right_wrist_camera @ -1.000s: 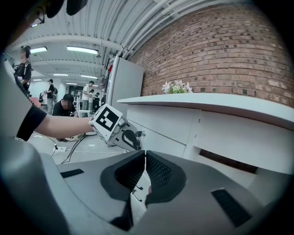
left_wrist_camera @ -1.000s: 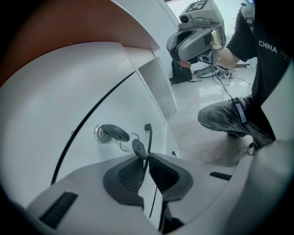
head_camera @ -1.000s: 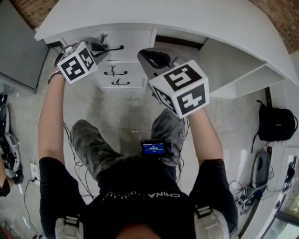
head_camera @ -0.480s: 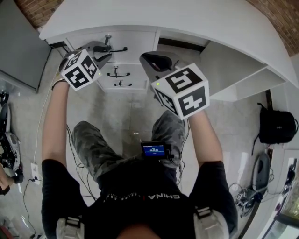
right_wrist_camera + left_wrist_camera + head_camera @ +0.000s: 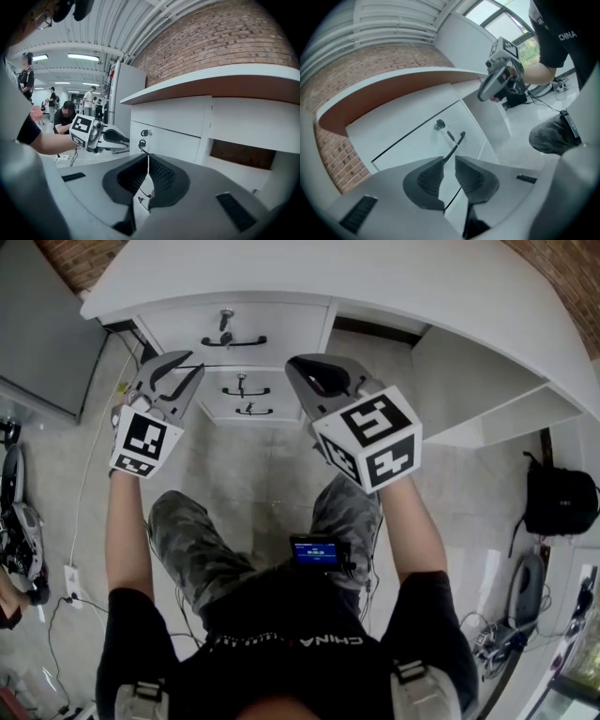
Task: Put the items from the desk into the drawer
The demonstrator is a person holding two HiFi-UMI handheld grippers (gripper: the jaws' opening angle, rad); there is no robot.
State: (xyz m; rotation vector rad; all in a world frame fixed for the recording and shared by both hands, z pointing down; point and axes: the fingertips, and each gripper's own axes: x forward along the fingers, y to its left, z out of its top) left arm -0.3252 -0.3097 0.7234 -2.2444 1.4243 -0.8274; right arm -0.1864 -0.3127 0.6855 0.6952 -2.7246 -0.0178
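Observation:
The white desk curves across the top of the head view. Its drawer stack sits at the left, and the top drawer has a black handle and a key and looks closed. My left gripper hovers just in front of the stack, below that handle, with its jaws slightly apart and nothing between them. In the left gripper view the handle lies beyond the left gripper. My right gripper is held to the right of the drawers, shut and empty. The right gripper view shows the pads of the right gripper meeting at the tips.
Two lower drawers sit under the top one. The knee space opens to their right. A black backpack and cables lie on the floor at right, a grey panel stands at left. People stand far behind.
My left gripper has drawn back from the top drawer's handle, toward me and lower in the view. The right gripper has barely shifted.

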